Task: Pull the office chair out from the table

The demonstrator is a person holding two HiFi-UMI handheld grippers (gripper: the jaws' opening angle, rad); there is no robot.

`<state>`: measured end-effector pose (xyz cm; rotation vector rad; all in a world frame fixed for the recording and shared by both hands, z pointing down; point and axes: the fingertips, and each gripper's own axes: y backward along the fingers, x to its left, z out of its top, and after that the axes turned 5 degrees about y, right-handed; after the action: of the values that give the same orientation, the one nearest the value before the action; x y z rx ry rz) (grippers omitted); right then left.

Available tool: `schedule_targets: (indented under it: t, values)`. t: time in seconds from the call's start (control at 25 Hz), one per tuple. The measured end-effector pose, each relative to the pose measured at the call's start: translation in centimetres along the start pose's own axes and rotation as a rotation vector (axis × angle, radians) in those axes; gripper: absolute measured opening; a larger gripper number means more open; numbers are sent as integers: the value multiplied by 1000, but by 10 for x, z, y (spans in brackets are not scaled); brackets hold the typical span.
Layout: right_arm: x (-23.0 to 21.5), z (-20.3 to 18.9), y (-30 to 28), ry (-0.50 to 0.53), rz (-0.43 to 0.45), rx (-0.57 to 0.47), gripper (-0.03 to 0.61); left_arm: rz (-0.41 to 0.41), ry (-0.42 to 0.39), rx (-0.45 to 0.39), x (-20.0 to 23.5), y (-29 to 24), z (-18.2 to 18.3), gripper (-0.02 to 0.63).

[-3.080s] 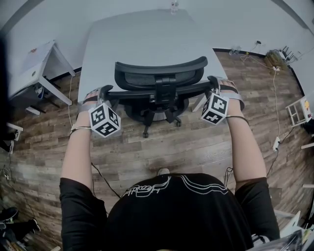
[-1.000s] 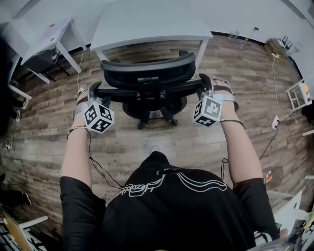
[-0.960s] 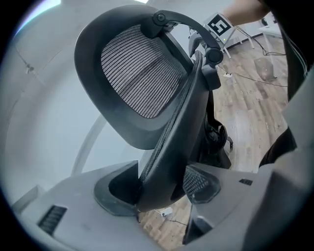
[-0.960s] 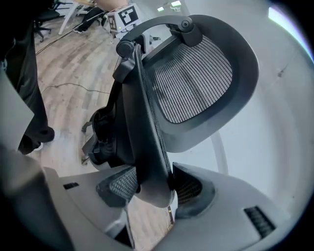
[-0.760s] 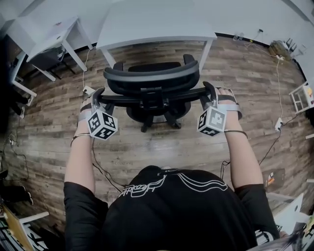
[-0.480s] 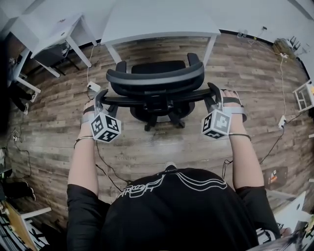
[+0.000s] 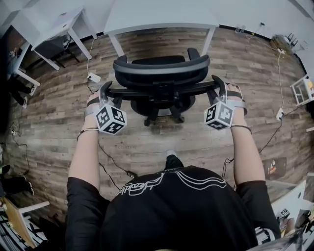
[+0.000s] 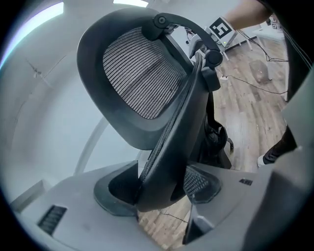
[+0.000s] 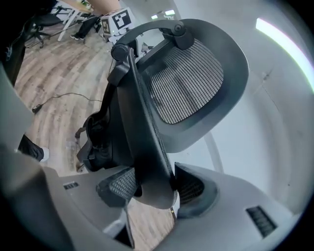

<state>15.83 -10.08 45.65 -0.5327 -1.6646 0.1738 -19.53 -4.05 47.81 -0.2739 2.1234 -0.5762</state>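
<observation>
Head view: the office chair (image 7: pixel 161 69) stands on the wooden floor (image 7: pixel 147 142), clear of the white table (image 7: pixel 162 14). A strip of bare floor is seen between the table's near edge and the chair. Three seconds earlier the backrest lay against that edge, with the seat tucked beneath the top. In the frames since, the gap has widened step by step, and the table has shrunk toward the top of the picture. A smaller white desk (image 7: pixel 54 34) is seen at upper left, and a shoe (image 7: pixel 170 154) below the chair's base.

The left gripper (image 7: pixel 105 91) is clamped on the left end of the backrest and the right gripper (image 7: pixel 219 86) on the right end, as in every earlier frame. Both marker cubes, left (image 7: pixel 111 119) and right (image 7: pixel 219 115), sit just behind the backrest.

Left gripper view: the dark edge of the backrest is pinched between the two textured pads (image 8: pixel 201 181), with mesh rising above. The other gripper's cube is visible at upper right.

Right gripper view: the opposite edge of the backrest is held likewise between the pads (image 9: pixel 120 185), both of which press on it.
</observation>
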Motion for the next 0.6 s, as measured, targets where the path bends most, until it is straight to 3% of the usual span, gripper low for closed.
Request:
schedule_targets:
  t: [0.4,0.6]
  values:
    - [16,7,43,-28,-3,36,235,10,8,-25,-19,49,-9,239]
    - [30,8,64,-59,65,42,250,74,21,-89,-29,71,-15,250]
